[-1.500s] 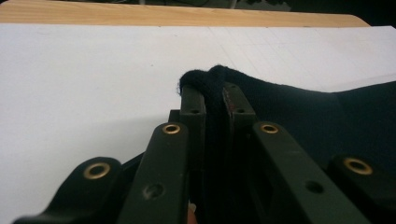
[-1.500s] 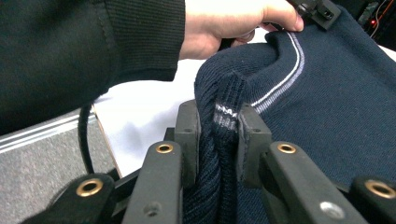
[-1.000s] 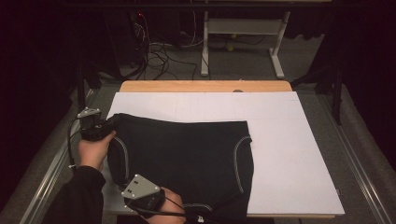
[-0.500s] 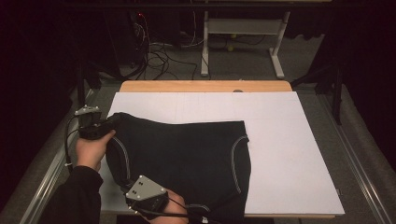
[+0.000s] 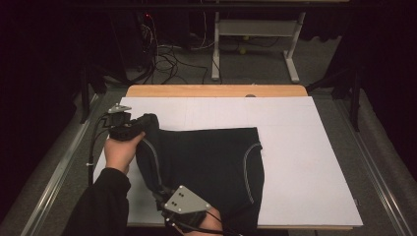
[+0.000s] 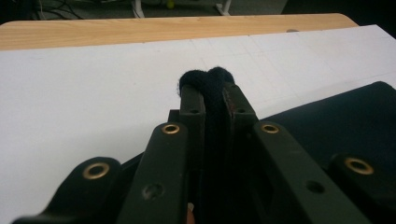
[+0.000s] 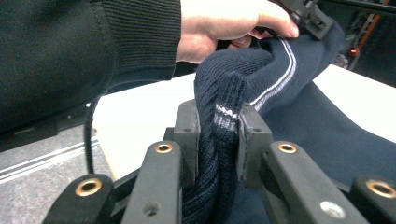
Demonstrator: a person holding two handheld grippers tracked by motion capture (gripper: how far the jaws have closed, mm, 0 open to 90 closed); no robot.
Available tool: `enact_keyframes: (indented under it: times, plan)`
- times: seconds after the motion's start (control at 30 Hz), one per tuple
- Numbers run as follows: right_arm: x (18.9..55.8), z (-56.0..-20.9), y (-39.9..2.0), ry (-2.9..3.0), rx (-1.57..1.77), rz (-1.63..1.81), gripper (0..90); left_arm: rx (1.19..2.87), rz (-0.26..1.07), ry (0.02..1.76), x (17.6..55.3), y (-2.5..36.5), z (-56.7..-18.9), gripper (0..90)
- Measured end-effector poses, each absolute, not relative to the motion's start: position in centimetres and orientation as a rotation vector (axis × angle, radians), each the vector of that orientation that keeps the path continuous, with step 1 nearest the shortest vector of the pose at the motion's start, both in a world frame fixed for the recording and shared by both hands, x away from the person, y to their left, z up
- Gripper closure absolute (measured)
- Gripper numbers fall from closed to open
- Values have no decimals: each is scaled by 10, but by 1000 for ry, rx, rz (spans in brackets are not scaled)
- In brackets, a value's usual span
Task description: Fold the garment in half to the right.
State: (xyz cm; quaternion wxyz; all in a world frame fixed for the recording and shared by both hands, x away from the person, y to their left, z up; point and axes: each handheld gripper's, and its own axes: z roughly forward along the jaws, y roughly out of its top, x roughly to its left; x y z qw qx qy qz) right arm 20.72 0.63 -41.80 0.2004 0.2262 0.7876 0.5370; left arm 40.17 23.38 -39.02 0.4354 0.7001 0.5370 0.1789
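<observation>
High view: dark garment (image 5: 206, 162) lies on white surface (image 5: 305, 162), both tools lifting its left edge, prob. to fold it over. Left view: left tool (image 6: 211, 88) pinching fabric. Right view: right tool (image 7: 217, 123) clamped on striped hem.

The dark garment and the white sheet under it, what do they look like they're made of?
Dark garment: knitted fabric, probably cotton or wool blend; ribbed stitches show, matte, with pale stripes along the edge. White sheet: likely paper or thin board; flat, matte, with faint grid lines.
</observation>
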Motion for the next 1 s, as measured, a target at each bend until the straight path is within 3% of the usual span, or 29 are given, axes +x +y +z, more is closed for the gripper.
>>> enact_keyframes:
  times: [1.0]
  plan:
    - [204, -437, -125, 2089, 879, 1433, 737, 1865, 444, 1186, 430, 76, -386, 765]
